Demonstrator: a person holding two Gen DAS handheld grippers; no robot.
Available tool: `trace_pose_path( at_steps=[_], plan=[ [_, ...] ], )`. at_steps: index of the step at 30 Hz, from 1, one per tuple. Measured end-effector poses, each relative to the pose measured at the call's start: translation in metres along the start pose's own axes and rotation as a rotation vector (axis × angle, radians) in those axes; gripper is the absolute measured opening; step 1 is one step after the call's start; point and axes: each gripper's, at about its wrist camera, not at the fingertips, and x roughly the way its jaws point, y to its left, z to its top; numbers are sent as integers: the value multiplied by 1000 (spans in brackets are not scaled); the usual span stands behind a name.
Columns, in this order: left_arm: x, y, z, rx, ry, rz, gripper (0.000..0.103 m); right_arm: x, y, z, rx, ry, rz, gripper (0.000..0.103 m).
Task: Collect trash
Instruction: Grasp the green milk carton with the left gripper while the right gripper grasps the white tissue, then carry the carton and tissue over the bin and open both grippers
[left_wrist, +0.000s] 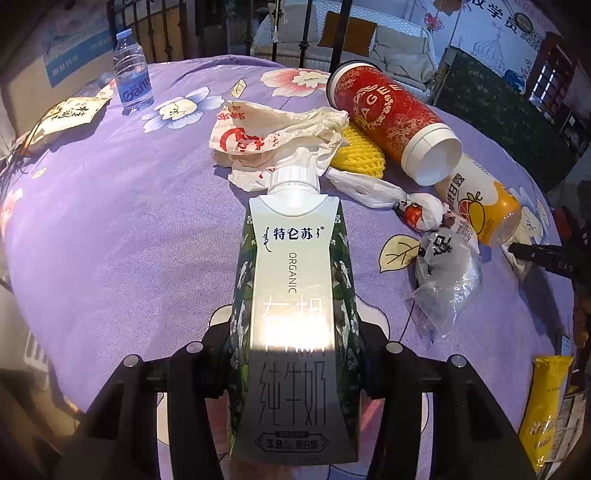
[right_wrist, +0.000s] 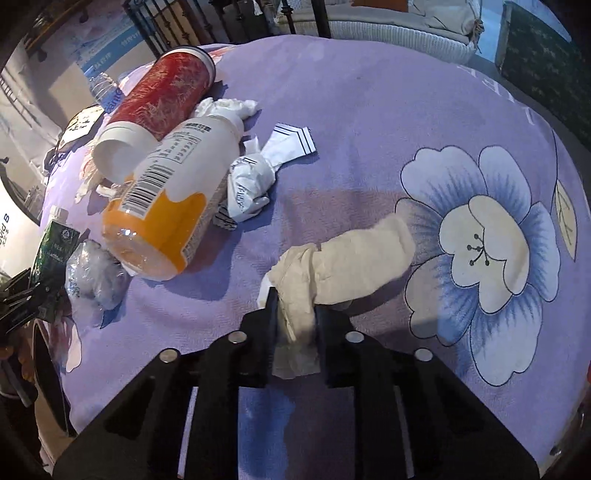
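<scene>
My left gripper (left_wrist: 295, 332) is shut on a tall milk carton (left_wrist: 295, 266) with a white screw cap, clamped by its sides above the purple flowered tablecloth (left_wrist: 129, 221). That carton (right_wrist: 51, 247) also shows at the left edge of the right wrist view. My right gripper (right_wrist: 295, 310) is shut on a crumpled beige tissue (right_wrist: 354, 262), whose free end trails to the right over the cloth. More trash lies ahead: a red paper cup (left_wrist: 384, 118) on its side, an orange juice bottle (right_wrist: 173, 192), a crumpled red-printed wrapper (left_wrist: 266, 133) and a clear plastic bag (left_wrist: 447, 273).
A water bottle (left_wrist: 131, 74) stands upright at the far left, beside a flat snack bag (left_wrist: 66, 114). A yellow foam net (left_wrist: 358, 155) lies by the cup, and crumpled white paper (right_wrist: 251, 181) beside the juice bottle. A yellow packet (left_wrist: 546, 406) sits past the table's right edge.
</scene>
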Motion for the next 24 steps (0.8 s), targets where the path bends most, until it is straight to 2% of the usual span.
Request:
trace_pose_path(
  at_steps=[8,12,15,20,24],
  plan=[
    [-35,-8,-20,-4,-68,-50,50,-73,19,-15,-79,-140,-18,14],
    [-56,-14,-33,-2,-101,-78,50,-100,38,-35,-104,-196,24,14],
    [-71,-15,-44,0,-119,-89,50,-112,67,-54,-154,-238,37,14],
    [-95,-7,-69,-19,-144,-93,50,-127,125,-85,-215,-298,130,14],
    [-116,8,-96,-37,-177,-44,50,-135,171,-114,-280,-327,207,14]
  ],
)
